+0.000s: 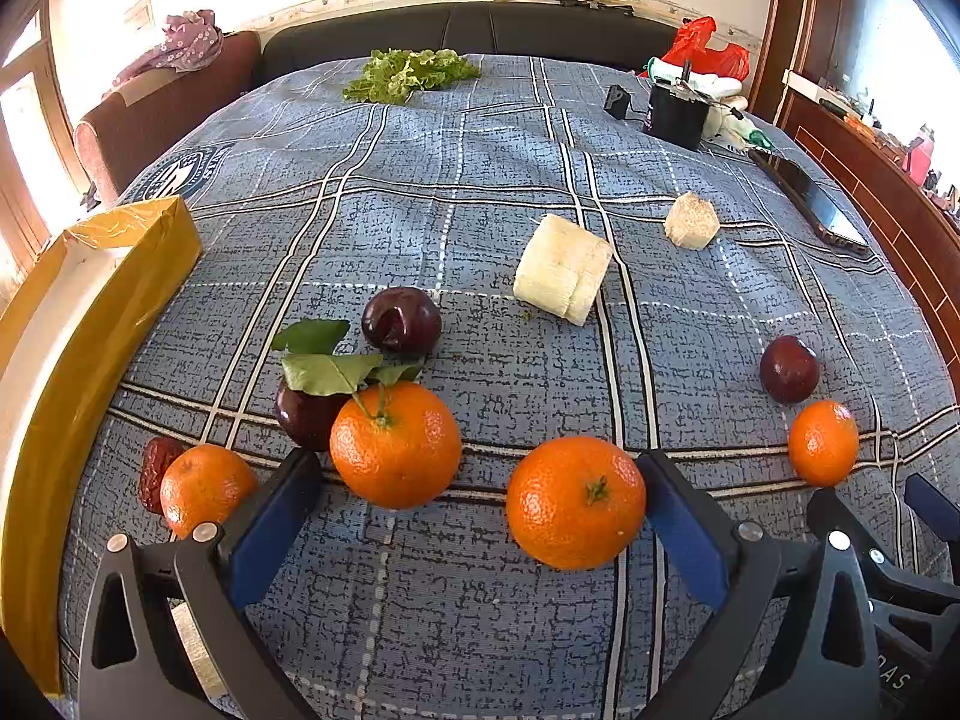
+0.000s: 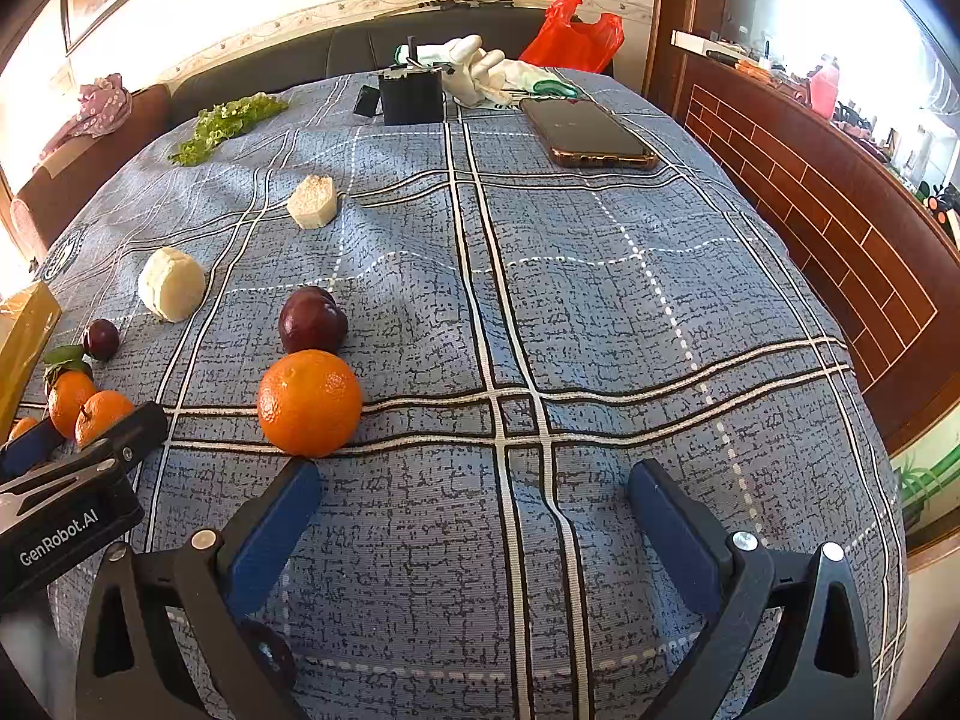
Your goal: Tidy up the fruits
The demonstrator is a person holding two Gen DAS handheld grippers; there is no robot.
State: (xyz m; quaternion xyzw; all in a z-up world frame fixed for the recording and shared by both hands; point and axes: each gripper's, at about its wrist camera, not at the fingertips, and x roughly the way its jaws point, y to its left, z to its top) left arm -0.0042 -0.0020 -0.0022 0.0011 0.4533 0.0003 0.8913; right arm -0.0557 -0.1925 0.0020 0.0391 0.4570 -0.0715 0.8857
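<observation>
Fruit lies scattered on a blue plaid cloth [image 1: 480, 192]. My left gripper [image 1: 480, 516] is open. An orange [image 1: 576, 501] rests against its right finger, and a leafy orange [image 1: 395, 444] sits just ahead of its left finger. A small orange [image 1: 204, 489] and a red date [image 1: 157, 471] lie further left. Two dark plums [image 1: 401, 320] [image 1: 306, 414] sit behind the leafy orange. My right gripper [image 2: 480, 510] is open over bare cloth, with an orange [image 2: 309, 402] at its left fingertip and a plum [image 2: 312, 319] behind that. Another plum [image 2: 270, 648] shows beneath its left finger.
A yellow box [image 1: 90, 324] stands open along the left edge. Two pale peeled chunks [image 1: 563, 269] [image 1: 691, 220] lie mid-cloth. At the far end are lettuce [image 1: 411, 75], a black container [image 2: 410, 96], a phone [image 2: 591, 135], white gloves and a red bag [image 2: 570, 33]. A wooden cabinet [image 2: 840, 252] borders the right.
</observation>
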